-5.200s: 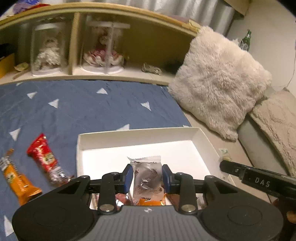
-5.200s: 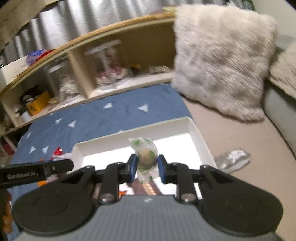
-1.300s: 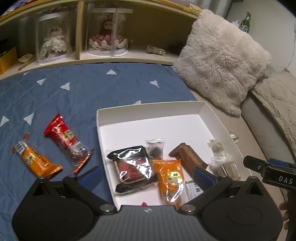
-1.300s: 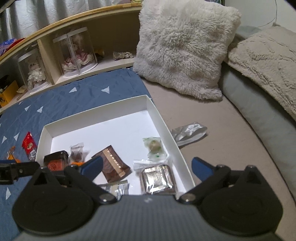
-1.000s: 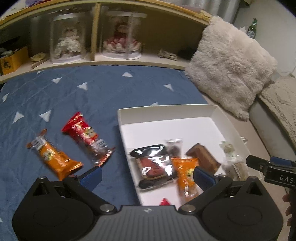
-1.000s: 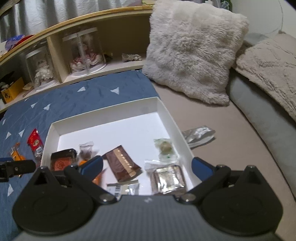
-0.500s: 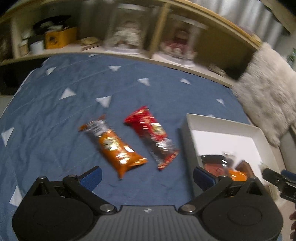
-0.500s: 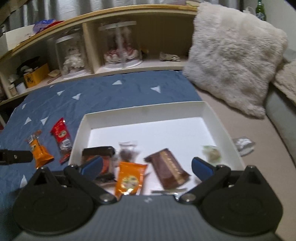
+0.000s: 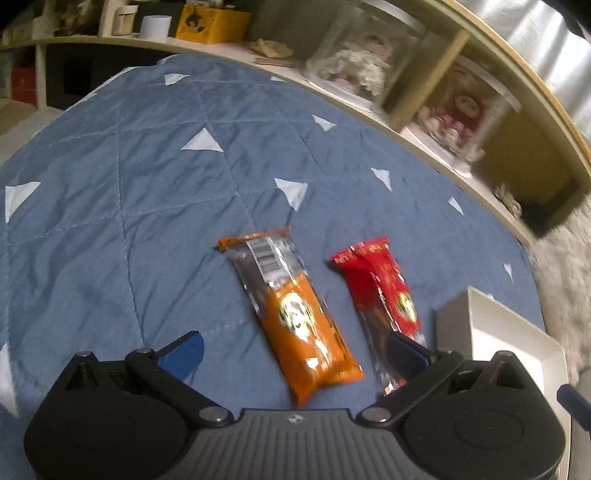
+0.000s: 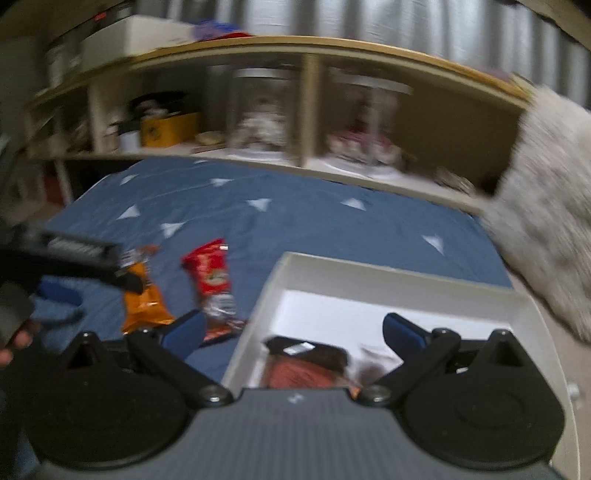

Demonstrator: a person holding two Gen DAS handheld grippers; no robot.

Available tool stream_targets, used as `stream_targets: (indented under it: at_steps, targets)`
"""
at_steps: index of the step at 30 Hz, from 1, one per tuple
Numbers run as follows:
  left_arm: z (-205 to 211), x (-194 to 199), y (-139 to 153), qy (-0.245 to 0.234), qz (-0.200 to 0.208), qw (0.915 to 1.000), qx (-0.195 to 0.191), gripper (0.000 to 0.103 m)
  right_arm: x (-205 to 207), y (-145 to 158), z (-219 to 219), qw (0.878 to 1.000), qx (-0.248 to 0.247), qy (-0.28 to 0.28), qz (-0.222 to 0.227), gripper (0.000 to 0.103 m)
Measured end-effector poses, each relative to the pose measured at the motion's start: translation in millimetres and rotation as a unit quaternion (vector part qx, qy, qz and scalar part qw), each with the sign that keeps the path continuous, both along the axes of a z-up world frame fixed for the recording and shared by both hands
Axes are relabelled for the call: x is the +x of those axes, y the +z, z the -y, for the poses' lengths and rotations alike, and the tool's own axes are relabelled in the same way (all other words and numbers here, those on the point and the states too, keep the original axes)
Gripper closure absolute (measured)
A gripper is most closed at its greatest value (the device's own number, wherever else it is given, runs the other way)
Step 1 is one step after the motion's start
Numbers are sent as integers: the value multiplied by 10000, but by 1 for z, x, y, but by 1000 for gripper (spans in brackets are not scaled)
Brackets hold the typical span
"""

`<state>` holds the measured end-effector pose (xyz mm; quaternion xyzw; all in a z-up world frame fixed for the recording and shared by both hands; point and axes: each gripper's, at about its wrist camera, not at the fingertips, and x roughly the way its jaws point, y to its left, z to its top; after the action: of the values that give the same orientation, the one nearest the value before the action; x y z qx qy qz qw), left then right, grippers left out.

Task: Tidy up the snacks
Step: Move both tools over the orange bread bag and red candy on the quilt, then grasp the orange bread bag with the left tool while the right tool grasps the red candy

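Observation:
An orange snack bar [image 9: 293, 314] and a red snack bar [image 9: 384, 295] lie side by side on the blue quilt [image 9: 129, 184], left of the white box [image 9: 498, 332]. My left gripper [image 9: 295, 352] is open and empty, with the orange bar's near end between its fingers. My right gripper [image 10: 293, 328] is open and empty over the white box's [image 10: 406, 273] left wall. The box holds a dark red packet [image 10: 306, 360] and other blurred snacks. The orange bar [image 10: 142, 299] and red bar [image 10: 212, 284] show left of the box. The left gripper's body [image 10: 66, 254] crosses the left side.
A curved wooden shelf [image 9: 424, 92] with clear doll domes [image 9: 354, 59] and a yellow box [image 9: 210, 24] runs along the far edge of the quilt. A fluffy cream pillow [image 10: 546, 206] lies at the right, behind the box.
Both grippers have swung left, away from the box. The left one has closed in on the orange bar. Both have stayed open since releasing their snacks into the box.

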<state>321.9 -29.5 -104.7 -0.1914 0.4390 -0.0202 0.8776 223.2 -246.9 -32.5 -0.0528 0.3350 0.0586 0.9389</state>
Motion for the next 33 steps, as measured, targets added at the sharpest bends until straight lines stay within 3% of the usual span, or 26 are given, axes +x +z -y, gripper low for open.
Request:
stream_targets:
  at_steps: [6,12,17,22,28,33]
  targets:
    - [14,19,0,-267,304,9965,735,0,20,-11,-39,9961,-603,612,191,0]
    - [23,32,-10,-537,261,9913,1173,0,39,-23,-61,9885,-1134,984,177,1]
    - [18,32,-19,-555,64,9881,1433,0,42,-31,-74,9768,-1558,1447,259,21]
    - [12,25,-17,-558,-157,9873,1478,0,48,-42,-84,9672,-1842,1749,-52,44]
    - [-6,10,-17,-349,-286,9878,1490,0,59,-54,-95,9642,-1883,1785,-552,49]
    - [-11,9,-16,-307,-193,9918,1227,0,58,-54,-95,9688,-1676,1683,-704,57]
